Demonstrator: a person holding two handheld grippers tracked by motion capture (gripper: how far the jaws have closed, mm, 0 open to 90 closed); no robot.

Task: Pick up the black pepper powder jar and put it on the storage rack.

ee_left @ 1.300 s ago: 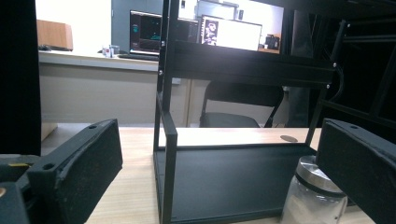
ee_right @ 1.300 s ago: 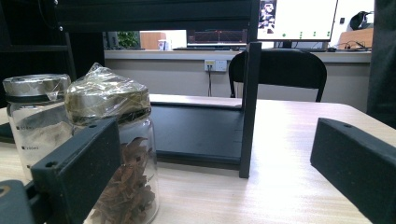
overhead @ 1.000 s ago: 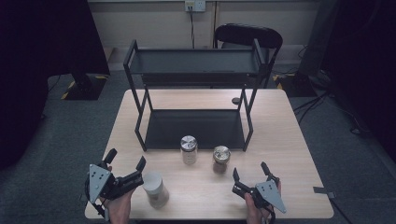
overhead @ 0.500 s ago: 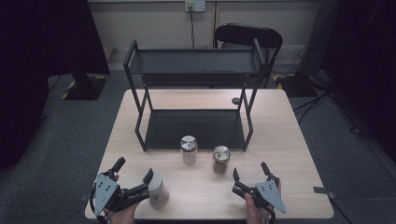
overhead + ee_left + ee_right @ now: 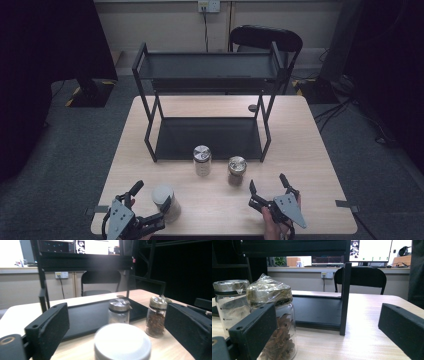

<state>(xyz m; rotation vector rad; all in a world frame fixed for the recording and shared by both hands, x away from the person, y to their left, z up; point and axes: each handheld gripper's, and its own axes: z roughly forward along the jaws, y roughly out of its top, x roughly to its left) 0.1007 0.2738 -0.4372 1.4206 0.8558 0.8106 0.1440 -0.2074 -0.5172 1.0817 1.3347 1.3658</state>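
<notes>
At the front-left corner of the table, the left gripper has its jaws either side of the white-lidded jar, which stands upright close to the front edge; the jaws have just been closing, yet in the left gripper view the black pads sit apart from the jar on both sides, so nothing is grasped so far. To take it well, the jar should sit centred between the pads before they meet it, since the jaw nearer the front edge looks closer to the glass than the other and a lopsided squeeze could nudge the jar sideways or tip it. A grip on the body below the lid, with the gripper kept level, seems the safest. Farther in, near the middle of the table, the silver-lidded jar and the jar of dried brown spice with a crinkled wrap over its top stand side by side, apart from each other, just before the lower tray of the black two-tier rack; any lift should clear them. Toward the front-right, the right gripper rests released, its jaws spread wide and empty, pointing toward the rack with the spice jar just ahead of its left jaw.
</notes>
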